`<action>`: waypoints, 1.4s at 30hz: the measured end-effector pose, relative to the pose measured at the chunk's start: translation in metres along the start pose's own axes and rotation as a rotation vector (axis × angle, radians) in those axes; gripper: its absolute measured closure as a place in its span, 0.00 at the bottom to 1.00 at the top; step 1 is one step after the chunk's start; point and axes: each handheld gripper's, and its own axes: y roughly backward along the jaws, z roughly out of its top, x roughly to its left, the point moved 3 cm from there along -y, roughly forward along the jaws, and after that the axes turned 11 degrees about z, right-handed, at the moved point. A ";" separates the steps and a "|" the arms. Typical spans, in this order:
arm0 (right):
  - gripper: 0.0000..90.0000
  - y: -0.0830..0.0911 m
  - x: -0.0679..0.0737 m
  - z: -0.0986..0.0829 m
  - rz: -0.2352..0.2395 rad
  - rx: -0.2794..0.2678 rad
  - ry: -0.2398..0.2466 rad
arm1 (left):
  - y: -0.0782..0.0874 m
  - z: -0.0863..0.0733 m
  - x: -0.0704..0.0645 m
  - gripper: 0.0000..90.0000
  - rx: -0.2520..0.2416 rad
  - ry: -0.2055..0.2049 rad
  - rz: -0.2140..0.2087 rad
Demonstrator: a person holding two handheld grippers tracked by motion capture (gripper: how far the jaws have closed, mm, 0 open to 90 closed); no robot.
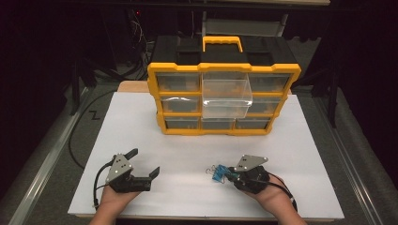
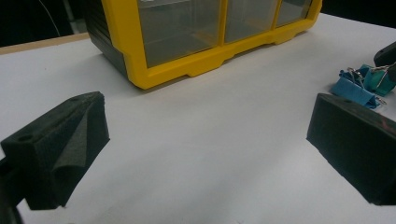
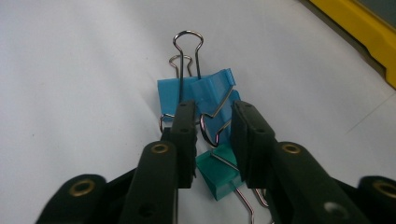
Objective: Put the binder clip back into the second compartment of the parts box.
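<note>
White tabletop (image 1: 187, 154) lies bare between spread left gripper (image 1: 143, 162) (near edge) and right gripper (image 1: 228, 172) pinching binder clips (image 1: 218, 174).

A yellow drawer organizer (image 1: 224, 101) with one clear drawer (image 1: 226, 97) pulled out stands on the white tabletop (image 1: 187, 154).

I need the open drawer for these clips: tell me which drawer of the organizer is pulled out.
The top-row middle drawer of the yellow organizer: clear, jutting forward. The other drawers sit flush.
</note>
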 end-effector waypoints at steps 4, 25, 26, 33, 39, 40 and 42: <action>0.88 0.002 -0.003 0.002 0.002 -0.001 0.004 | 0.001 0.000 0.000 0.00 -0.003 0.005 0.001; 1.00 0.012 -0.020 0.011 0.049 -0.038 -0.033 | 0.001 0.001 -0.001 0.00 -0.030 0.015 -0.025; 1.00 0.012 -0.020 0.011 0.049 -0.038 -0.033 | 0.000 0.001 0.000 0.00 -0.027 0.021 -0.026; 1.00 0.025 -0.024 0.015 0.075 -0.047 -0.061 | 0.000 0.001 -0.002 0.00 -0.030 0.007 -0.030; 1.00 0.038 -0.027 0.017 0.106 -0.028 -0.075 | 0.000 0.001 -0.003 0.00 -0.026 0.006 -0.037; 1.00 0.040 -0.028 0.017 0.109 -0.020 -0.074 | 0.000 0.001 -0.003 0.00 -0.025 0.007 -0.040; 1.00 0.046 -0.030 0.017 0.119 -0.017 -0.075 | 0.001 0.001 -0.003 0.00 -0.025 0.005 -0.041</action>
